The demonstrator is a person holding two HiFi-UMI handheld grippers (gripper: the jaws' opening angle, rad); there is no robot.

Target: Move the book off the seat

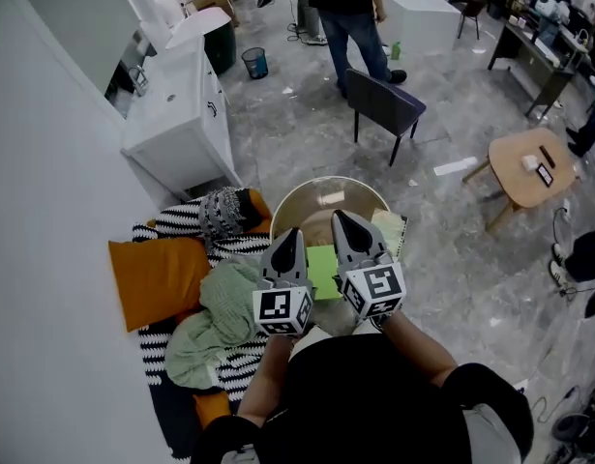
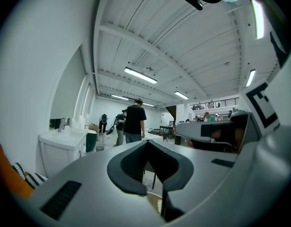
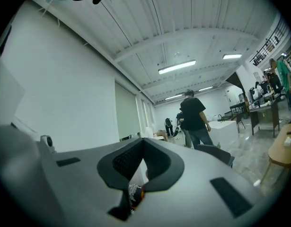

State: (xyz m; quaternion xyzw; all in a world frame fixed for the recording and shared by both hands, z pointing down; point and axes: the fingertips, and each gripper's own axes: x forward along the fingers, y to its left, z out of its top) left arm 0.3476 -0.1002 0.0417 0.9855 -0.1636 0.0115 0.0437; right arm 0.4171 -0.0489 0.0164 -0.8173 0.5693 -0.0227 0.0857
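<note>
the green book (image 1: pixel 323 271) lies flat on the near part of the round beige seat (image 1: pixel 316 193), showing between the 2 grippers held over it and partly hidden by them; a paler book (image 1: pixel 390 230) lies on the seat's right side, just beside the green one; the left gripper (image 1: pixel 288 238) has its jaws pressed together at the tips with nothing between them, and its own view (image 2: pixel 148 148) shows the same, the jaws aimed out across the room; the right gripper (image 1: pixel 343 222) is likewise closed tight and empty, its tips meeting in its own view (image 3: pixel 143 144); neither gripper has hold of the book; left of the seat a pale green cloth (image 1: pixel 215 322) is heaped on a black-and-white striped blanket (image 1: pixel 176 228), with an orange cushion (image 1: pixel 157 278) beside it against the wall; farther off stand a white cabinet (image 1: pixel 176 124), a dark chair (image 1: pixel 384 104), a round wooden table (image 1: pixel 529 167) and a person (image 1: pixel 345 8) in dark clothes.
</note>
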